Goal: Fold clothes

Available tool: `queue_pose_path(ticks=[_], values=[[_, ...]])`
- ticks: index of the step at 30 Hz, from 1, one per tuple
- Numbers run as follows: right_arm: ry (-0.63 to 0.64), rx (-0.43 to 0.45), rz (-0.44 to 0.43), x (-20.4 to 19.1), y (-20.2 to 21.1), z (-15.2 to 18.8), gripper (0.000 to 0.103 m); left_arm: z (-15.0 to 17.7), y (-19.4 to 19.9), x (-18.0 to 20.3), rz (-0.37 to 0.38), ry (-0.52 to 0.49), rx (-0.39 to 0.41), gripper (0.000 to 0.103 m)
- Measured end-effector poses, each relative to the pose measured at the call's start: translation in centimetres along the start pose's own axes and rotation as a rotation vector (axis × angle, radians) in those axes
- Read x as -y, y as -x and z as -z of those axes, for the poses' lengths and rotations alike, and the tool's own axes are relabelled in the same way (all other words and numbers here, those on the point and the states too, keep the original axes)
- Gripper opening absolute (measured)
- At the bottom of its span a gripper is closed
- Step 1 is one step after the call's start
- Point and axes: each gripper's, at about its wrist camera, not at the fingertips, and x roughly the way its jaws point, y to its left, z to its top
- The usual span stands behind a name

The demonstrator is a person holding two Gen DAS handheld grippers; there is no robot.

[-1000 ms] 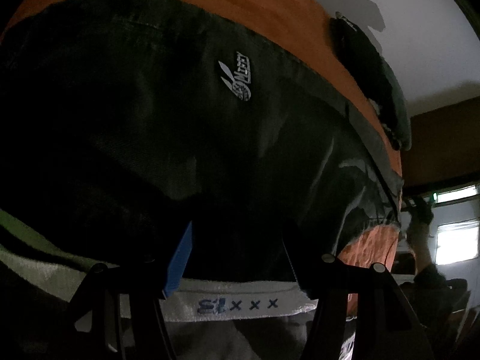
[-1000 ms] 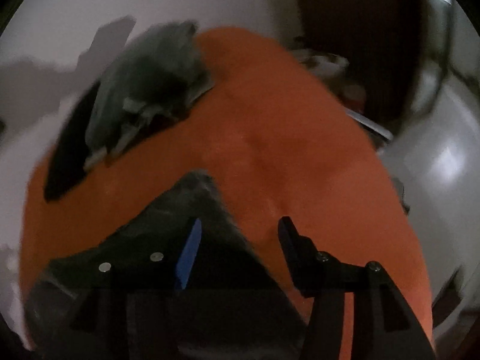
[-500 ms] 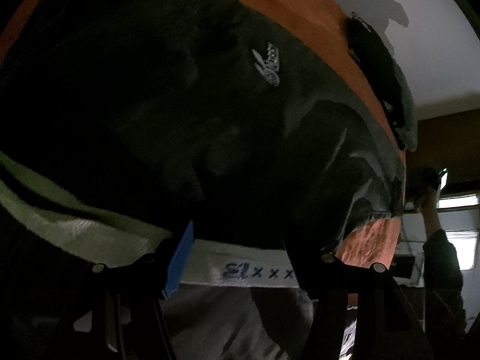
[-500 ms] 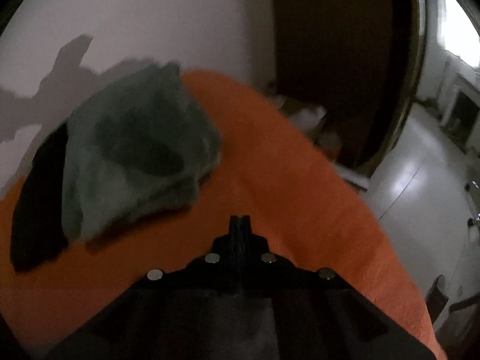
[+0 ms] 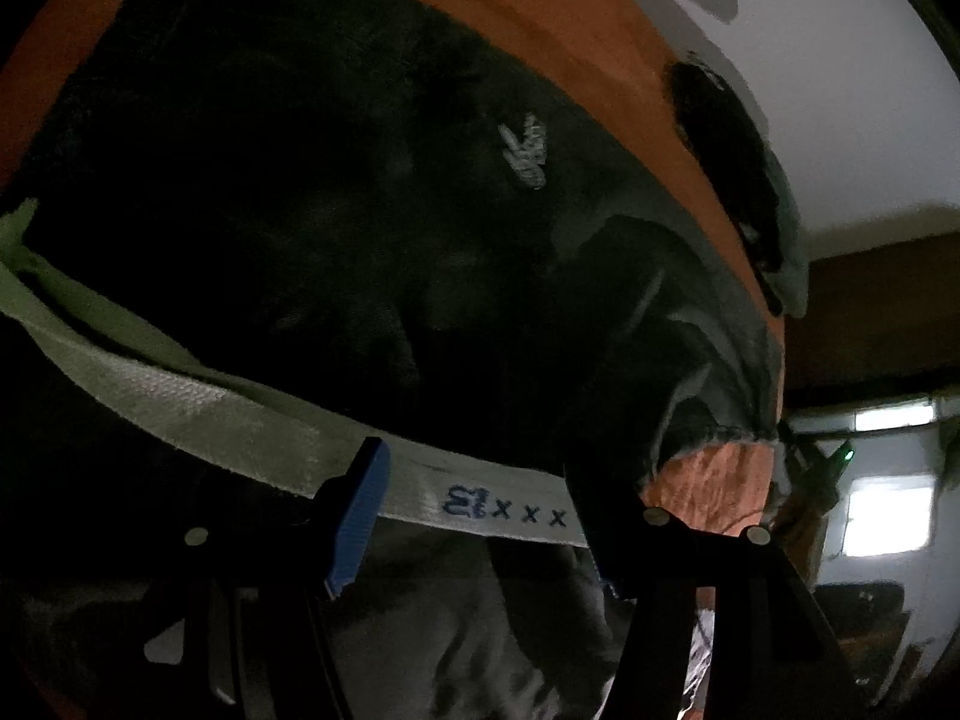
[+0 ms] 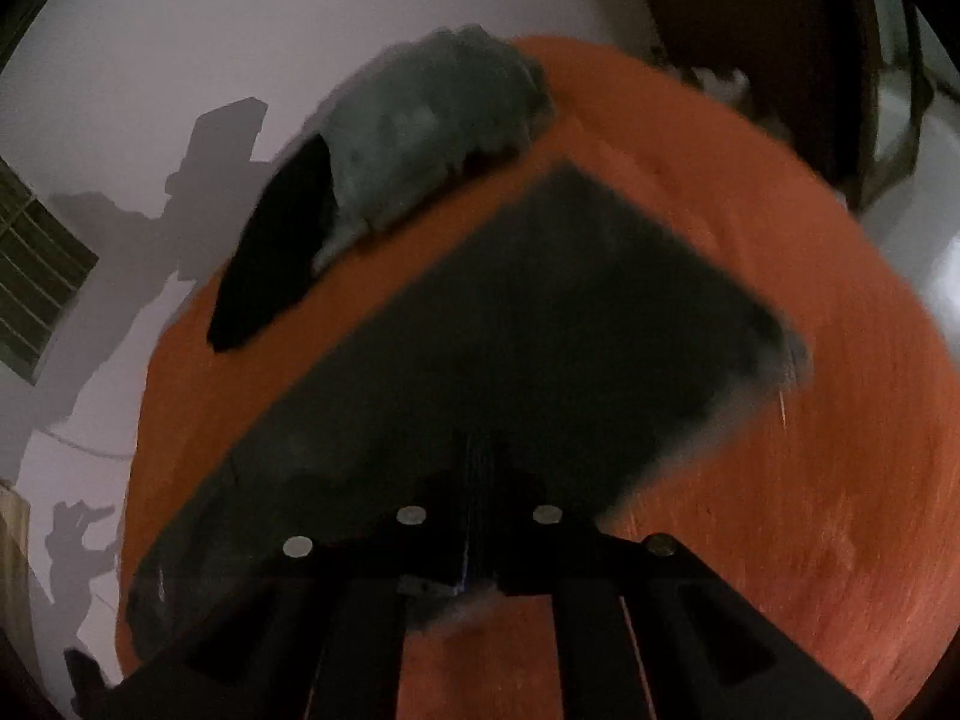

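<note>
Right now my left gripper (image 5: 474, 510) is spread wide at the white waistband (image 5: 240, 420) of the dark shorts (image 5: 336, 192). My right gripper (image 6: 477, 468) is pinched on the shorts' cloth. The shorts lie on the orange bed (image 6: 810, 420); beyond sits a grey folded pile (image 6: 420, 126) by the wall (image 6: 180, 30).
</note>
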Motion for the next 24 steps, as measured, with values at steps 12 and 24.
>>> queue_pose_path(ticks=[12,24], values=[[0.082,0.056,0.297,3.5,-2.2,-1.0,0.016,1.0,3.1,-0.1,0.018,0.028,0.029,0.062],[-0.156,0.103,0.034,6.3,10.5,5.5,0.052,5.5,9.6,-8.8,-0.003,0.11,0.07,0.062]])
